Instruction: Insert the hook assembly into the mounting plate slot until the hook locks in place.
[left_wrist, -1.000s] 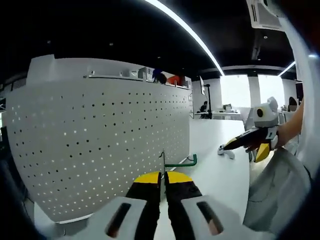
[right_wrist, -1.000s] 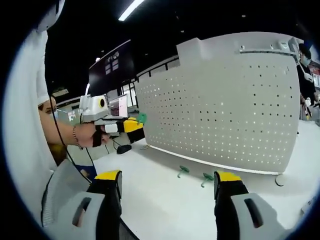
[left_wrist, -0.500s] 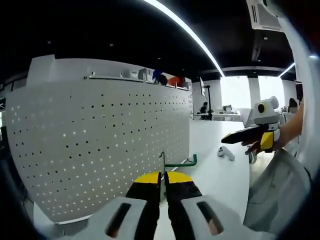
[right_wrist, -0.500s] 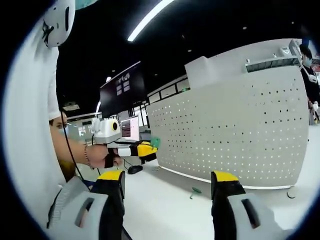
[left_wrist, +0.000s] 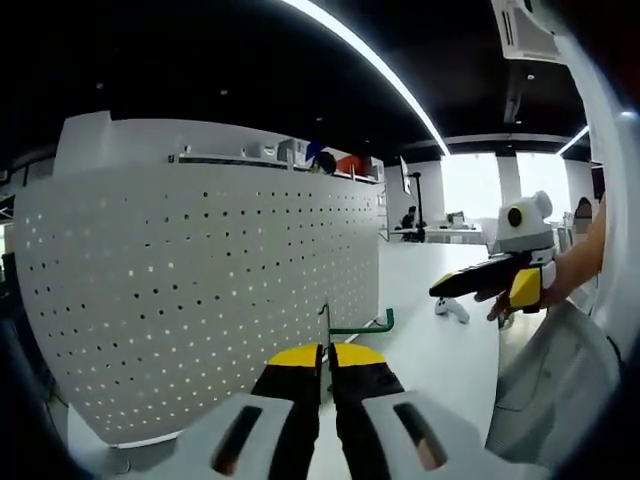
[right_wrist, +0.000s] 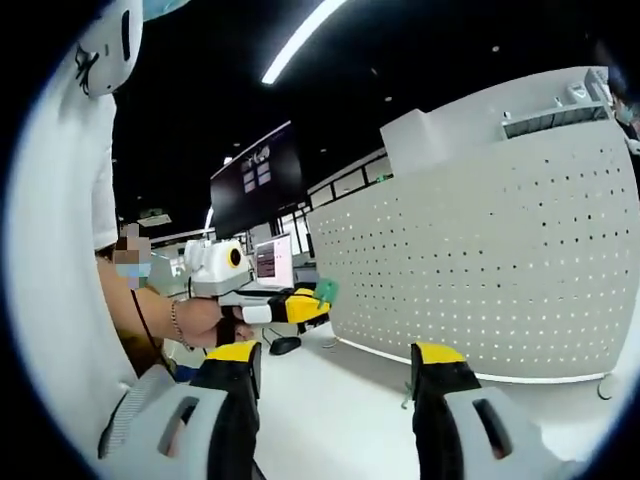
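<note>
In the left gripper view my left gripper (left_wrist: 328, 348) is shut on a green hook (left_wrist: 362, 327). Its metal stem stands up between the yellow tips and its green arm points right. The white perforated mounting plate (left_wrist: 200, 290) stands upright just beyond and to the left of the hook, apart from it. My right gripper (left_wrist: 482, 287) comes in from the right, held in a hand. In the right gripper view my right gripper (right_wrist: 335, 355) is open with nothing between its jaws. The left gripper (right_wrist: 312, 303) shows there with the green hook (right_wrist: 325, 291) at its tip, in front of the mounting plate (right_wrist: 500, 270).
The mounting plate stands on a white table (left_wrist: 440, 345). A small white object (left_wrist: 450, 305) lies on it at the right. A dark mouse-like thing (right_wrist: 285, 345) and a monitor (right_wrist: 270, 262) sit behind the left gripper. A person's sleeve (left_wrist: 550, 380) fills the lower right.
The right gripper view has tilted upward, so the green hooks lying on the table have left it. In the left gripper view the right gripper has shifted slightly left. The left gripper holds still.
</note>
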